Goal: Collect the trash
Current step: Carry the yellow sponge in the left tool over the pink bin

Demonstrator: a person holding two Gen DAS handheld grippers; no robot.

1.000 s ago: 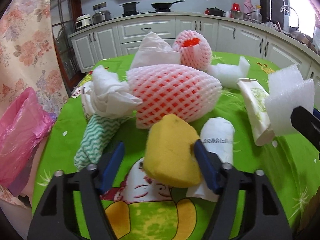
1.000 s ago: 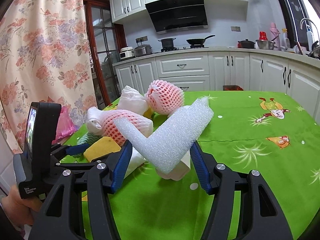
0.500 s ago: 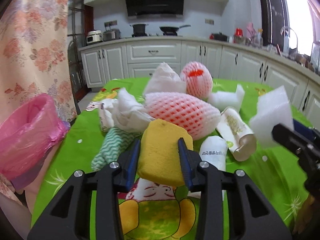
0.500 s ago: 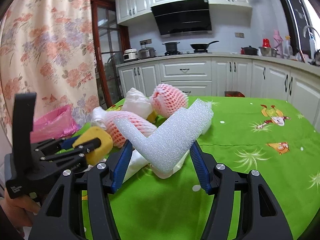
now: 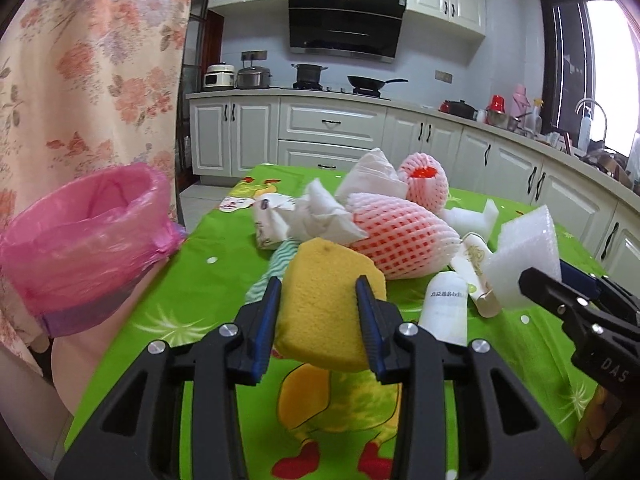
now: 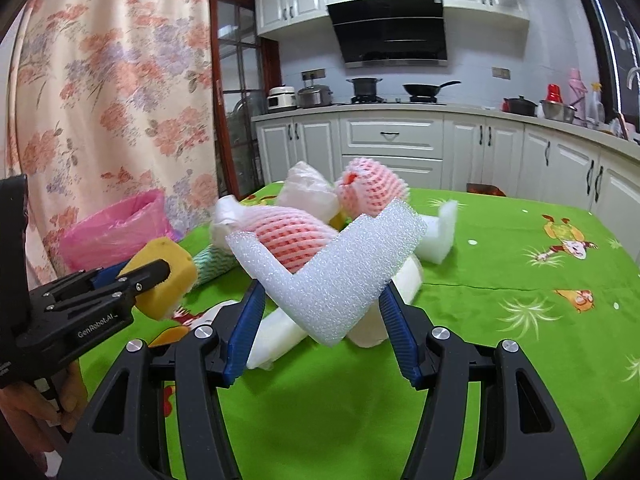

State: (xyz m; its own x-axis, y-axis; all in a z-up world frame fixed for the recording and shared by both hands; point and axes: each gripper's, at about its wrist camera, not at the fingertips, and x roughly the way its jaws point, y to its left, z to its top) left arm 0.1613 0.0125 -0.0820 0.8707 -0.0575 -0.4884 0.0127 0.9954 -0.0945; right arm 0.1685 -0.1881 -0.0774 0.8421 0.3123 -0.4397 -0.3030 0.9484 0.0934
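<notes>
Left wrist view: a yellow sponge is clamped between the jaws of the left gripper, whose blue pads are pressed into its two sides, and it is held off the green table; these jaws have just been closing, with the sponge between them. To its left, beside the table edge, a bin lined with a pink trash bag is seen with its mouth open. Just beyond the sponge a heap of trash is spread on the table: a pink foam fruit net, a second, rounder net farther off, crumpled white paper, a green-and-white striped cloth, and a white paper cup lying on its side at near right. In the right wrist view an L-shaped piece of white foam is gripped across the jaws of the right gripper, both pads being pressed against it, and it is carried above the table. In that same view the left gripper with its sponge is seen at the left, and a person's hand is visible beneath it. A kitchen counter with pots is seen far behind.
</notes>
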